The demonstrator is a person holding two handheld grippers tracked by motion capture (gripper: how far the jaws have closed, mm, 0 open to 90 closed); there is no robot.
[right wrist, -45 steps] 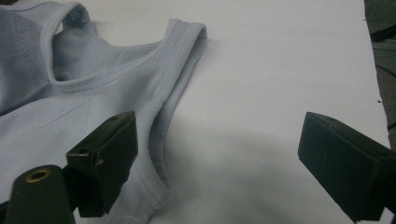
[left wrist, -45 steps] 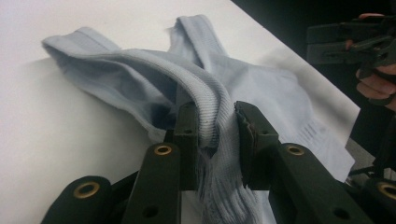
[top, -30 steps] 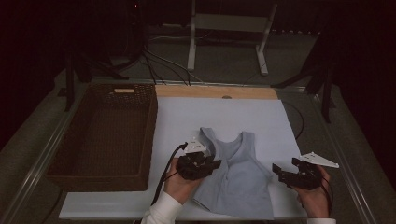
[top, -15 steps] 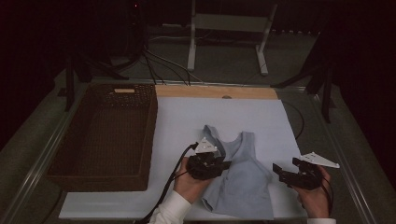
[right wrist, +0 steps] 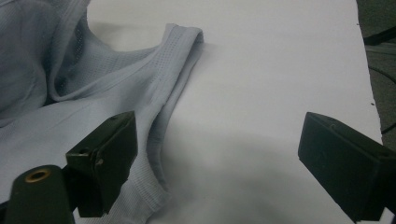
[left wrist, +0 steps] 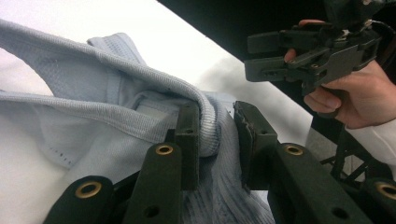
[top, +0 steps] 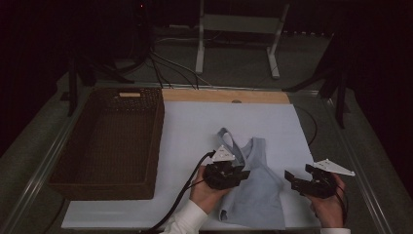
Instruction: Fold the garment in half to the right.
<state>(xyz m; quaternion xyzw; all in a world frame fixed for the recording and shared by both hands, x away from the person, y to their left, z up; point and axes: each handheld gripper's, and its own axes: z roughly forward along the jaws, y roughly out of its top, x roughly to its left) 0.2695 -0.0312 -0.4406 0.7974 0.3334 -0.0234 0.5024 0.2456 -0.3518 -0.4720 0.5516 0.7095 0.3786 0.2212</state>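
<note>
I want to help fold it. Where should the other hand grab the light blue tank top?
Probably the free shoulder strap of the light blue mesh tank top, coming from the bare white sheet beside it. That strap lies flat with a thick hemmed edge, easy to pinch. The open right gripper already faces that edge; the left gripper holds the other strap.

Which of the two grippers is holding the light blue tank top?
The left gripper: its jaws pinch the ribbed edge of the tank top. The right gripper stands wide open beside the garment, with nothing between its jaws.
</note>
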